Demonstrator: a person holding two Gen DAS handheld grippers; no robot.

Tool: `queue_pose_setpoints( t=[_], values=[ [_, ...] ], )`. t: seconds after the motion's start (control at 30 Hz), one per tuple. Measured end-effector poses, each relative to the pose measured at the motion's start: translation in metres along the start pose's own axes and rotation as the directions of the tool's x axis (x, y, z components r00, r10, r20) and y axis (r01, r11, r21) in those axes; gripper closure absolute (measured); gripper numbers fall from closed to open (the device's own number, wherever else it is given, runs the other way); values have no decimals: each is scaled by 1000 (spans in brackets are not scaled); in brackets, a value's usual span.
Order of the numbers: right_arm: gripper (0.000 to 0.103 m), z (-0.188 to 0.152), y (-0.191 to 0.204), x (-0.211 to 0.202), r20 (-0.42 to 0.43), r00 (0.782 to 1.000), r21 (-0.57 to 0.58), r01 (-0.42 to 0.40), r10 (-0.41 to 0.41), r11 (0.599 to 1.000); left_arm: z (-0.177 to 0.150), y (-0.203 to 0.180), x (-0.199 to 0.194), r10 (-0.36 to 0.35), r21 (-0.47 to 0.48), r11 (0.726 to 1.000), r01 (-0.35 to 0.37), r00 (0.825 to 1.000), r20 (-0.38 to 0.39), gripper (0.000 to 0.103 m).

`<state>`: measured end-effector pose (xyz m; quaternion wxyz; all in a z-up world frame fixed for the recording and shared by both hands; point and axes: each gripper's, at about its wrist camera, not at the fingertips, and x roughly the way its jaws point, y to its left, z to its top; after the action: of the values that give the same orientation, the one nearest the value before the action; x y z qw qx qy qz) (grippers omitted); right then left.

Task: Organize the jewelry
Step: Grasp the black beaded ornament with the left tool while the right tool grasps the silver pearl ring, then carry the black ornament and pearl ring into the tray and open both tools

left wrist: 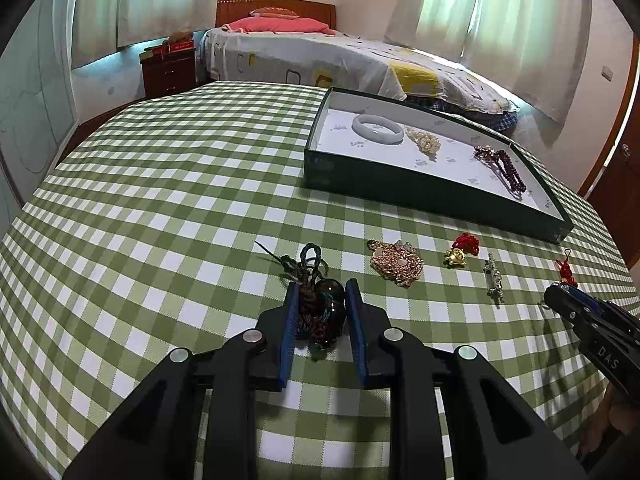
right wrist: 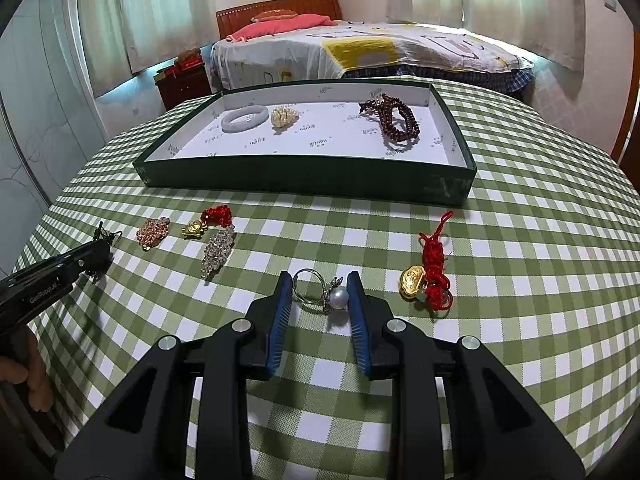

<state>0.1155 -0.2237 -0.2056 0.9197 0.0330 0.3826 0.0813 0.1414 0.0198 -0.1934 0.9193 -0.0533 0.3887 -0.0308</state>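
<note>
The left tool (left wrist: 320,300) stood nearly closed, its blue pads pressed on a dark beaded pendant with braided cord (left wrist: 322,308) that lay on the green checked cloth of the bench (left wrist: 160,220), near the bench's front edge. The right tool (right wrist: 318,294) stood narrowly open around a pearl ring (right wrist: 324,292): the pearl touched the right pad and the band lay against the left pad, but whether the pads gripped it cannot be told. The ring rested on the cloth near the front edge.

A shallow green tray (right wrist: 304,178) sat toward the far edge of the bench. It held a white bangle (right wrist: 245,119) at its left end, a pale beaded cluster (right wrist: 284,118) just beside the bangle, and a dark red bead strand (right wrist: 396,120) at its right end.

Between tray and front edge lay a rose-gold brooch (right wrist: 153,233), a gold turtle charm on red cord (right wrist: 200,226), a crystal brooch (right wrist: 218,252) and a gold lock charm on red knotted cord (right wrist: 424,280).
</note>
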Motion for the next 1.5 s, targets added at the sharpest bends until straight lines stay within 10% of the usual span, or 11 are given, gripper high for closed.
queue_pose_setpoints(
  t=[0.93, 1.5],
  values=[
    [75, 14, -2, -27, 77, 997, 9, -6, 5, 1000, 19, -10, -28, -23, 24, 999, 21, 997, 78, 79],
    [75, 87, -8, -38, 211, 977, -17, 9, -6, 1000, 90, -42, -32, -107, 67, 993, 95, 971, 213, 79]
  ],
)
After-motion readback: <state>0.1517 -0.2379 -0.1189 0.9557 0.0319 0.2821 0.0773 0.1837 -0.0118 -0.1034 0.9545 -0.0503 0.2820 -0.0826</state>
